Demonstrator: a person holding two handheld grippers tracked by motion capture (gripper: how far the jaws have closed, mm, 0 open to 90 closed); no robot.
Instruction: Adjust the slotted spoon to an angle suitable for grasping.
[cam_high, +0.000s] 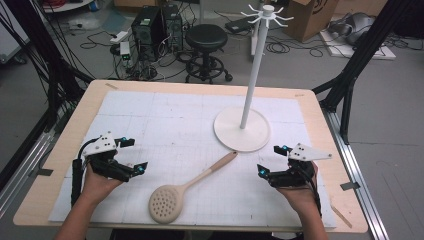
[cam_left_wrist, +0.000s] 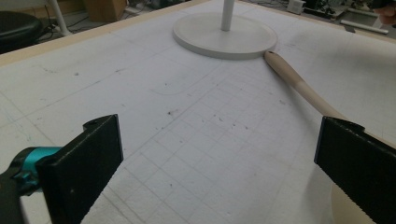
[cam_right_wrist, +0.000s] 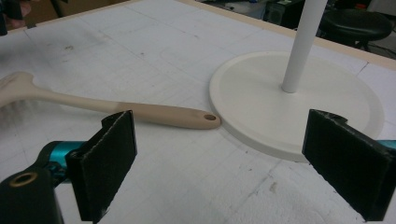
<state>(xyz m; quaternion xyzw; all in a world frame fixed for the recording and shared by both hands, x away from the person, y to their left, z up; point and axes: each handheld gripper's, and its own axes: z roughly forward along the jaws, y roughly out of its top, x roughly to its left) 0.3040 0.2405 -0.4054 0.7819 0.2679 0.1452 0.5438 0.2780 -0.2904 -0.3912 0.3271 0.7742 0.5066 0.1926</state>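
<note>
Both the left gripper (cam_high: 131, 155) and right gripper (cam_high: 271, 160) stand spread and empty; the slotted spoon (cam_high: 186, 189), apparently light and rigid, is best gripped mid-handle, near the stand base (cam_high: 227, 135).

Between the two hands the white mat (cam_high: 165, 115) lies open, crossed only by the slotted spoon (cam_high: 185, 190). Farther back, the hanging stand (cam_high: 243, 127) blocks the right centre; its base touches the spoon's handle tip.
</note>
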